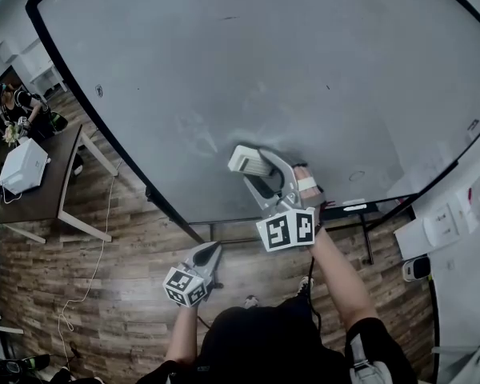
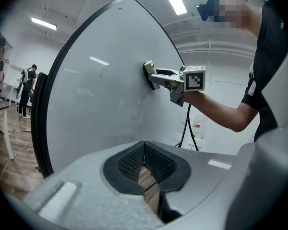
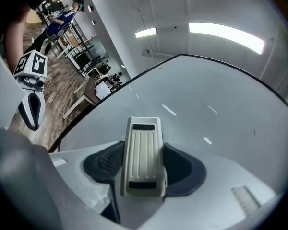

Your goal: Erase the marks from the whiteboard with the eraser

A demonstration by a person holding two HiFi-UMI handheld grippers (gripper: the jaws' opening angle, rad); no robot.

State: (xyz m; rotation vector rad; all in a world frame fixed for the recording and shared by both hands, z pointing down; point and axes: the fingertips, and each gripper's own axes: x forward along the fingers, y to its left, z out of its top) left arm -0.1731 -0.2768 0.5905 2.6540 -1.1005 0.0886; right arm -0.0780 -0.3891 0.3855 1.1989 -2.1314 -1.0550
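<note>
Right gripper [image 1: 260,170] is clamping the eraser [image 3: 143,159], holding it against the whiteboard's [image 1: 264,70] lower part. Left gripper [image 1: 208,254] is hanging lower, off the board, above the floor [image 1: 104,294], its jaws meeting at the tips with nothing between them.

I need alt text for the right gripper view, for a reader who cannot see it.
The right hand-held gripper is shut on a cream ribbed eraser, held against a large whiteboard. At the far left, the left hand-held gripper hangs empty above a wooden floor.
</note>
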